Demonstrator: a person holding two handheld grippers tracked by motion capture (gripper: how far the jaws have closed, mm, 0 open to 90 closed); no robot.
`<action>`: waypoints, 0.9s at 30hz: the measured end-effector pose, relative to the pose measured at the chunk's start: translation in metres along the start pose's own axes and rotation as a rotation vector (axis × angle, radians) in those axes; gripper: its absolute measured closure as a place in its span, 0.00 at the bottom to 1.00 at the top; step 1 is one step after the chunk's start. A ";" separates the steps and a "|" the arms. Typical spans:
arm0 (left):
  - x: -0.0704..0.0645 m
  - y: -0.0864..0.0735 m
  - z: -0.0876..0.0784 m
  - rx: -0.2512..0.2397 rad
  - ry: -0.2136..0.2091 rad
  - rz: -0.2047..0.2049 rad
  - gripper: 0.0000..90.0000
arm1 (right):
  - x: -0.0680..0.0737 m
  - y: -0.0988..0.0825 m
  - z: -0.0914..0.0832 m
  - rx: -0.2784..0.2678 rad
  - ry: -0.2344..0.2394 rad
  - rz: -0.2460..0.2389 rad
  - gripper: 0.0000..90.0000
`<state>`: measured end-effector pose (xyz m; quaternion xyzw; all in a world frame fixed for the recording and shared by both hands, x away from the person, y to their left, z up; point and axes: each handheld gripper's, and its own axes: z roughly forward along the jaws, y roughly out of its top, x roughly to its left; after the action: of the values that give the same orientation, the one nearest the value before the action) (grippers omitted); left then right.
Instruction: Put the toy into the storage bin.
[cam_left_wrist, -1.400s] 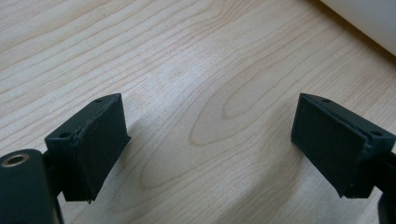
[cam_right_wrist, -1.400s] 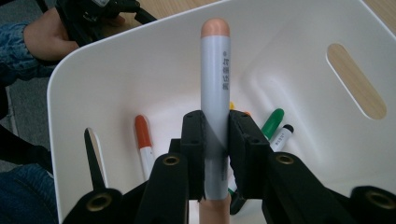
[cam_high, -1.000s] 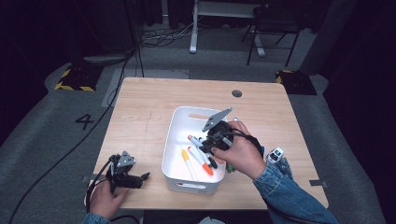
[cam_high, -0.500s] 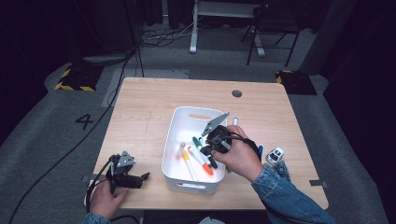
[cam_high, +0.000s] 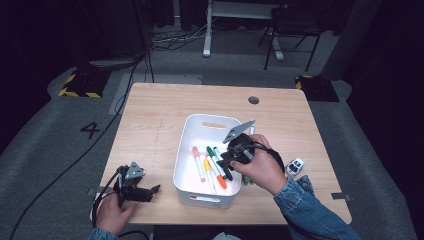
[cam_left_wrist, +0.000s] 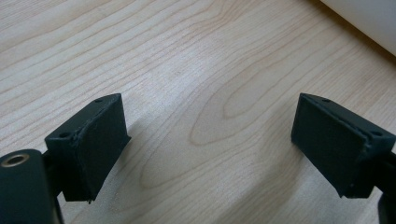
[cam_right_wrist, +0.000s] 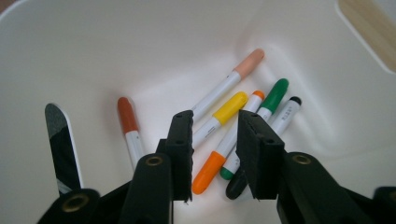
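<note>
1. Light wooden table (cam_high: 150, 130) – bears everything.
2. White rectangular plastic bin (cam_high: 192, 132) – near table's front edge, right of centre; holds loose markers.
3. Right gripper (cam_high: 227, 162) – over bin's right side, pointing in; its jaws have just been opening, gap narrow, nothing between the pads.
4. Left gripper (cam_high: 156, 189) – at front-left corner, well apart from bin; jaws wide, nothing held, bare wood below.
5. Orange-capped white marker (cam_right_wrist: 217, 161) – on bin floor w/ yellow, green, black-tipped ones, below right gripper's jaws.
</note>
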<state>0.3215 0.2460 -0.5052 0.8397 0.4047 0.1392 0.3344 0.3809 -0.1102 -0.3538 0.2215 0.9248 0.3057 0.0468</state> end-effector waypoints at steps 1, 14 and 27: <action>0.000 0.000 0.000 0.000 0.000 0.000 0.12 | -0.001 0.000 -0.005 -0.013 -0.010 0.013 0.71; 0.000 0.000 0.000 0.001 0.000 0.000 0.12 | -0.027 -0.029 -0.054 -0.082 -0.099 0.114 0.64; 0.000 0.000 0.000 0.000 0.000 0.000 0.12 | -0.054 -0.075 -0.058 -0.049 -0.175 0.215 0.62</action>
<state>0.3215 0.2460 -0.5051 0.8397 0.4047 0.1392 0.3343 0.3883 -0.2190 -0.3534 0.3439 0.8803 0.3111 0.0997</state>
